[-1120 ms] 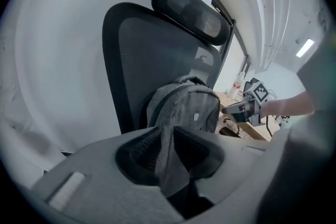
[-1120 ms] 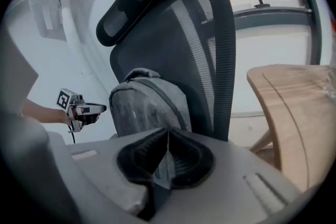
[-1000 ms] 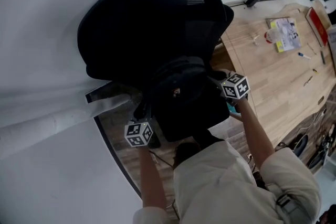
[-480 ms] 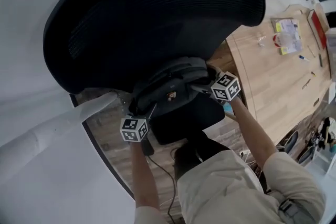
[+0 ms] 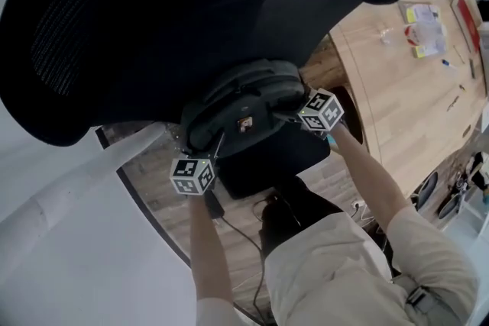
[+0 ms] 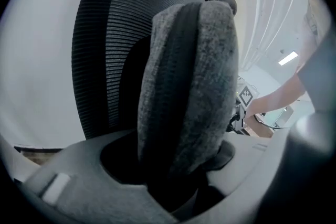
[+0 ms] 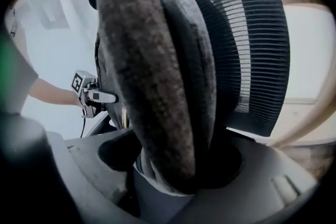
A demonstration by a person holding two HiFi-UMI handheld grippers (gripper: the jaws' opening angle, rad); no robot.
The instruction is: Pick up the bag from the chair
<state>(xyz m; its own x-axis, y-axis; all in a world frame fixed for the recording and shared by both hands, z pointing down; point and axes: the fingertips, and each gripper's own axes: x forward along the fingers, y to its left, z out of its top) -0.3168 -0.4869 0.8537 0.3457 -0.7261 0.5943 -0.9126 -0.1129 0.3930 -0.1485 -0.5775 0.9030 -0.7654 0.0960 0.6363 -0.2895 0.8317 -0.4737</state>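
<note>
The dark grey bag (image 5: pixel 241 107) hangs above the black chair seat (image 5: pixel 263 168), in front of the mesh backrest (image 5: pixel 191 11). My left gripper (image 5: pixel 210 151) holds it from the lower left, my right gripper (image 5: pixel 292 115) from the right. In the left gripper view a padded grey strap (image 6: pixel 189 81) stands up out of the left gripper (image 6: pixel 178 165), whose jaws are shut on it. A second padded strap (image 7: pixel 157 76) is clamped the same way in the right gripper (image 7: pixel 173 165) in the right gripper view. The bag's underside is hidden.
The backrest fills the top of the head view, close behind the bag. A wooden table (image 5: pixel 405 80) with small items (image 5: pixel 424 30) lies to the right. A cable (image 5: pixel 237 229) runs over the wood floor near the person's legs. A white wall is at the left.
Both grippers have risen with the bag, which now sits higher off the seat. The head camera has come closer to the backrest, which looks much larger.
</note>
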